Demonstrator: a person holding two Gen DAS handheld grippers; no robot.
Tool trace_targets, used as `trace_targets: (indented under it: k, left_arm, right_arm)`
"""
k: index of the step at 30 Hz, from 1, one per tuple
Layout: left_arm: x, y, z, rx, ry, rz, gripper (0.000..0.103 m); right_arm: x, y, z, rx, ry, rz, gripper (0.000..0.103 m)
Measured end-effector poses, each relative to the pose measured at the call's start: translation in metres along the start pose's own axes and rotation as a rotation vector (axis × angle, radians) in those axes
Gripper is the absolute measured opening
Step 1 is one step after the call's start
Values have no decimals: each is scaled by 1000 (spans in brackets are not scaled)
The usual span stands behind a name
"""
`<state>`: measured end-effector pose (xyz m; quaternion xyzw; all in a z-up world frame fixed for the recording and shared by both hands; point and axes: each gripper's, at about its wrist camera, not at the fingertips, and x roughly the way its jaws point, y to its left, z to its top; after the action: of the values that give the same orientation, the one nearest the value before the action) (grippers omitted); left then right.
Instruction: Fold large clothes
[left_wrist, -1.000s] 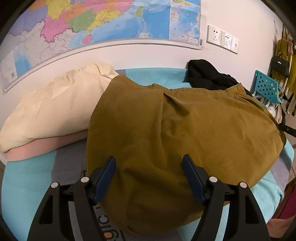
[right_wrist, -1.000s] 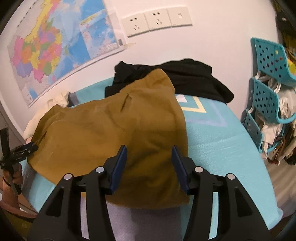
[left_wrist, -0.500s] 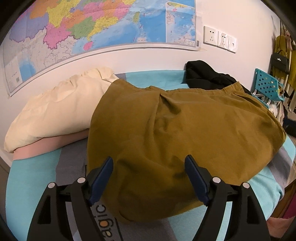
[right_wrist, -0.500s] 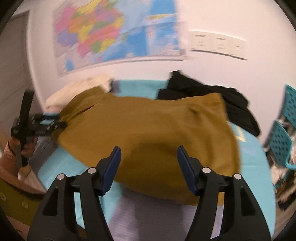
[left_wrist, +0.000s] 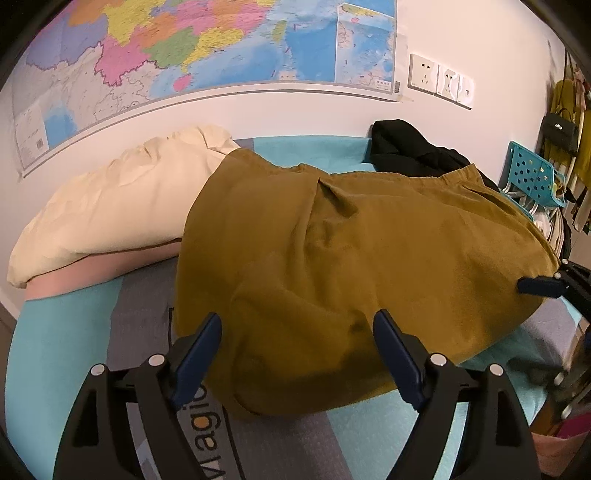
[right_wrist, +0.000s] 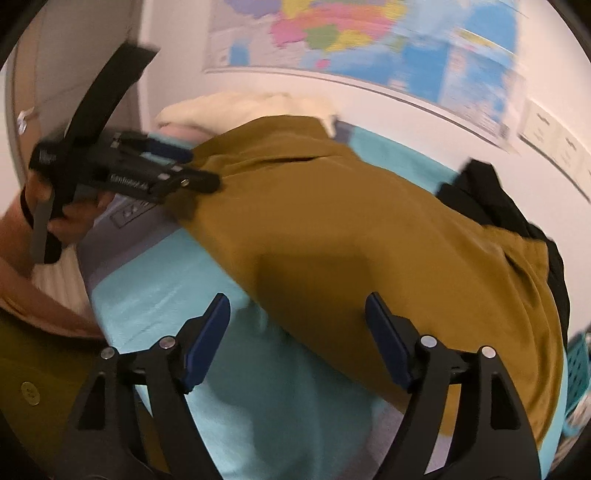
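Observation:
A large mustard-brown garment (left_wrist: 369, 251) lies spread over the teal mat (left_wrist: 62, 339), folded over on itself. My left gripper (left_wrist: 297, 339) is open and empty, its fingers on either side of the garment's near edge. My right gripper (right_wrist: 297, 325) is open and empty over the garment's (right_wrist: 369, 236) front edge and the mat (right_wrist: 177, 295). The right gripper's tip (left_wrist: 539, 286) shows at the garment's right edge in the left wrist view. The left gripper (right_wrist: 177, 166) shows at the garment's left corner in the right wrist view.
A cream pillow on a pink one (left_wrist: 118, 206) lies at the back left. A black garment (left_wrist: 410, 151) is heaped at the back by the wall. A teal perforated rack (left_wrist: 532, 177) stands at the right. A map (left_wrist: 184, 55) and sockets hang on the wall.
My right gripper has swung left and down toward the garment's front edge; its view is blurred by the motion. My left gripper has drawn back a little and stays open.

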<state>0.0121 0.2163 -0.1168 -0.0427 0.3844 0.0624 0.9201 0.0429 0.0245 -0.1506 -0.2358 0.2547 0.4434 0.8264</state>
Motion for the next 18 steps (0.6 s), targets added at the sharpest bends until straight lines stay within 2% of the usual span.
trace_targets:
  k: [6, 10, 13, 14, 16, 18]
  left_arm:
    - [-6, 0, -4, -18, 7, -20, 83]
    - [-11, 6, -7, -64, 6, -91, 84]
    - [-17, 15, -12, -105, 6, -150, 84]
    - [-20, 18, -14, -121, 5, -172, 84]
    - [-26, 25, -20, -154, 4, -210, 84]
    - [-31, 32, -27, -194, 4, -209, 84]
  right_arm:
    - [26, 24, 9, -147, 29, -80, 78]
    - [45, 29, 12, -196, 60, -109, 78]
    - [51, 31, 12, -228, 68, -136, 66]
    - [52, 29, 14, -230, 66, -131, 57]
    - [50, 25, 19, -210, 62, -105, 46]
    - [46, 17, 25, -165, 45, -65, 31]
